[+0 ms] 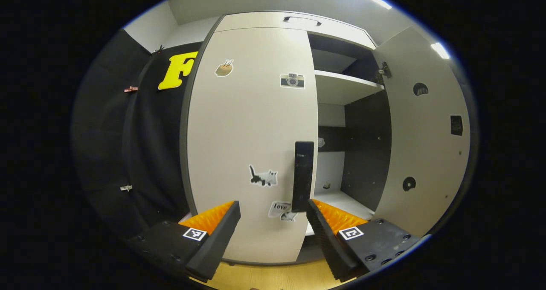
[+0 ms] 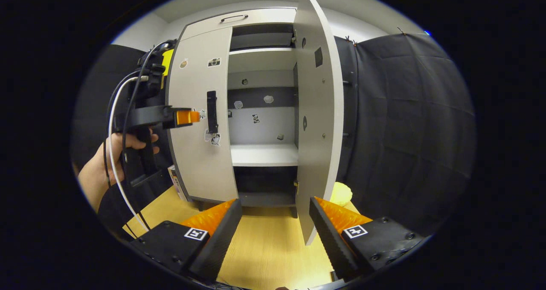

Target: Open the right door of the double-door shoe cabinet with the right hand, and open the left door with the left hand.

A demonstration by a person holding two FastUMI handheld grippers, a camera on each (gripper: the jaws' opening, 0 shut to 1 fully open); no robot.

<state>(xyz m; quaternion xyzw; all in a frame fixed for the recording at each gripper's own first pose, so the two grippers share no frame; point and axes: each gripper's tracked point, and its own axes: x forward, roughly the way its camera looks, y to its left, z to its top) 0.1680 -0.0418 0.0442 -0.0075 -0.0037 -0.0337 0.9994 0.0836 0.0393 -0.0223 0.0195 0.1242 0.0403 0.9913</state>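
Left door approached; right door already swung out.

The left claw [image 1: 273, 221] is held wide and empty, its fingers bracketing the foot of the black handle [image 1: 303, 175] on the closed left door [image 1: 251, 132]. The right door [image 2: 318, 123] stands open toward the surface's front edge; the right claw [image 2: 275, 221] is wide, empty. Contact with the handle seemingly is not yet made; it should be centred before pulling.

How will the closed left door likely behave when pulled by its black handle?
The left door is a flat panel, so probably rigid, swinging on hinges like the open right door. Its black handle looks smooth, possibly slippery for the left tool.
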